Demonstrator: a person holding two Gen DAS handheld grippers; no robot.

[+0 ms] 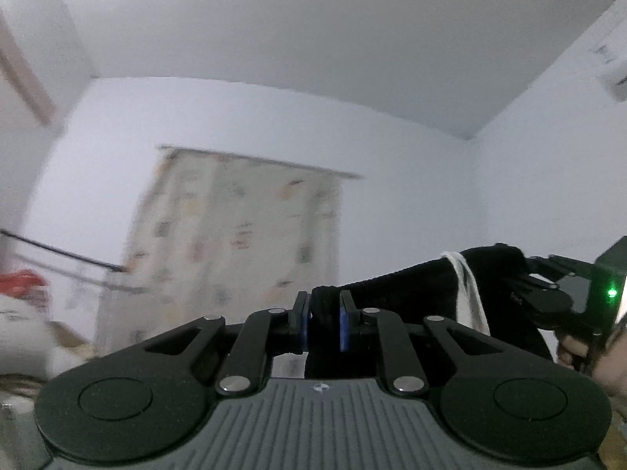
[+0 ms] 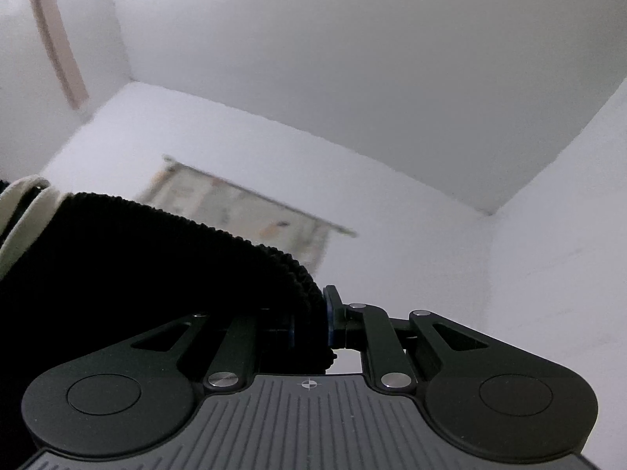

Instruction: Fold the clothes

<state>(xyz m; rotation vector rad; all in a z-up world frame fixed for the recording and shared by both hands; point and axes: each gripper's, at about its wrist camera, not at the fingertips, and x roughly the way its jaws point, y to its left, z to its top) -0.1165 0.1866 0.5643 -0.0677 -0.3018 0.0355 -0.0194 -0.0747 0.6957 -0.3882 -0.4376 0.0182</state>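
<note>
A black knitted garment [image 1: 403, 290] with white stripes [image 1: 468, 293] is held up in the air between both grippers. My left gripper [image 1: 323, 321] is shut on one end of its edge. The right gripper shows at the right of the left wrist view [image 1: 548, 293], gripping the other end. In the right wrist view my right gripper [image 2: 311, 325] is shut on the ribbed black edge [image 2: 156, 274], which stretches left and covers the left finger. A cream stripe [image 2: 23, 203] shows at the far left. Both cameras point upward toward wall and ceiling.
A patterned curtain [image 1: 235, 246] hangs on the far white wall. A dark rail [image 1: 58, 252] and red and white items [image 1: 19, 293] sit at the left. An air conditioner [image 1: 611, 66] is high on the right wall.
</note>
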